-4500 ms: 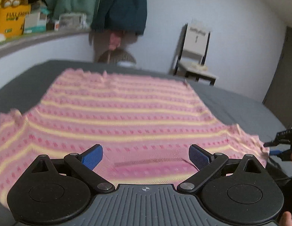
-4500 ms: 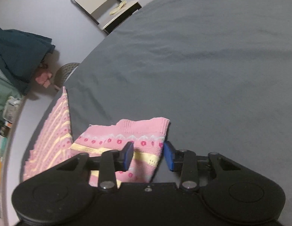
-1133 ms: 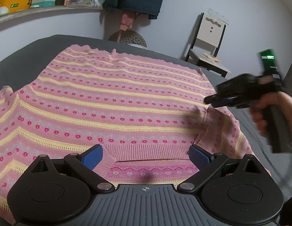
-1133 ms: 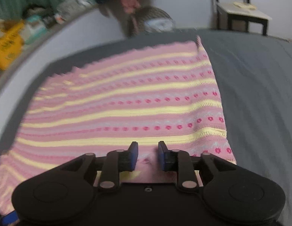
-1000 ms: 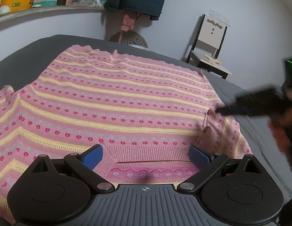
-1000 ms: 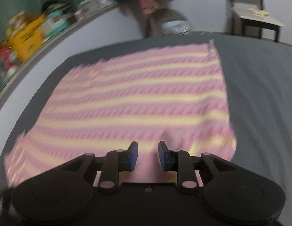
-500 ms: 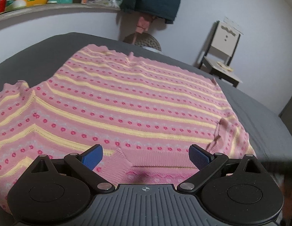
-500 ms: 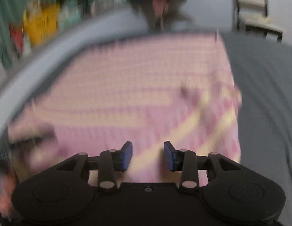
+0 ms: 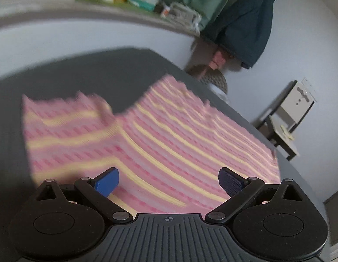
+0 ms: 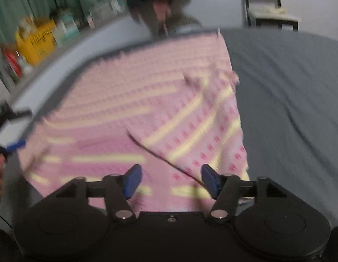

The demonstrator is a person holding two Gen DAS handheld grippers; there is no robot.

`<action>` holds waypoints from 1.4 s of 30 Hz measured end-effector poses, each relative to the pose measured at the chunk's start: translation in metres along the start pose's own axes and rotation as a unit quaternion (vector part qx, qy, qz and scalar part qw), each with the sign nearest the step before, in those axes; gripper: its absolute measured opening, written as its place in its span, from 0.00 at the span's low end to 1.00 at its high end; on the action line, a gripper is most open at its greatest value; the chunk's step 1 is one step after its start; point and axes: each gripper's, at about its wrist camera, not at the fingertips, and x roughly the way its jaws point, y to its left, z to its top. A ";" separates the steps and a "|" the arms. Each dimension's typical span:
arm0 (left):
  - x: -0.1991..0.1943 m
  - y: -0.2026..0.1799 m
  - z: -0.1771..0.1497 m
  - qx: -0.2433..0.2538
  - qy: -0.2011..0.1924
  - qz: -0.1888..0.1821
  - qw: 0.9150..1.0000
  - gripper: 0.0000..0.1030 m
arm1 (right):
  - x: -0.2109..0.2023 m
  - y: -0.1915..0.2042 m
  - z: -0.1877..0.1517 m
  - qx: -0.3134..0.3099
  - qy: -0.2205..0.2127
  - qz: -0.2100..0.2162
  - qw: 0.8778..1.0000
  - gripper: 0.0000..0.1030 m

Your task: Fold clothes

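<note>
Grey bed (image 10: 289,87) carries the pink striped sweater (image 9: 169,144): right sleeve (image 10: 201,118) folded across, left sleeve (image 9: 66,131) still out. Left gripper (image 9: 169,180) fingers wide; right gripper (image 10: 171,181), just opening, holds nothing.

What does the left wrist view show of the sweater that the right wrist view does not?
Only the left wrist view shows the unfolded sleeve lying spread on the grey bed. Only the right wrist view shows the other sleeve folded over the body, and the left tongs at the frame edge. Both show the pink striped sweater and open tongs; the right tongs have just been opening, pinching nothing.
</note>
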 end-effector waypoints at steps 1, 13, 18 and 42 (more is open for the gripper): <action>-0.006 0.009 0.006 0.011 -0.004 0.008 1.000 0.96 | -0.004 0.006 0.001 0.001 -0.004 0.003 1.000 0.64; 0.008 0.159 0.045 -0.079 0.061 0.068 0.993 0.95 | 0.002 0.053 -0.023 -0.063 -0.014 0.103 0.993 0.67; 0.032 0.172 0.047 -0.075 0.033 0.137 0.987 0.95 | 0.025 0.053 -0.028 -0.079 0.011 0.129 0.988 0.67; 0.018 0.036 0.070 0.048 -0.053 0.079 0.994 0.04 | 0.036 0.021 -0.010 0.003 0.000 0.145 0.989 0.67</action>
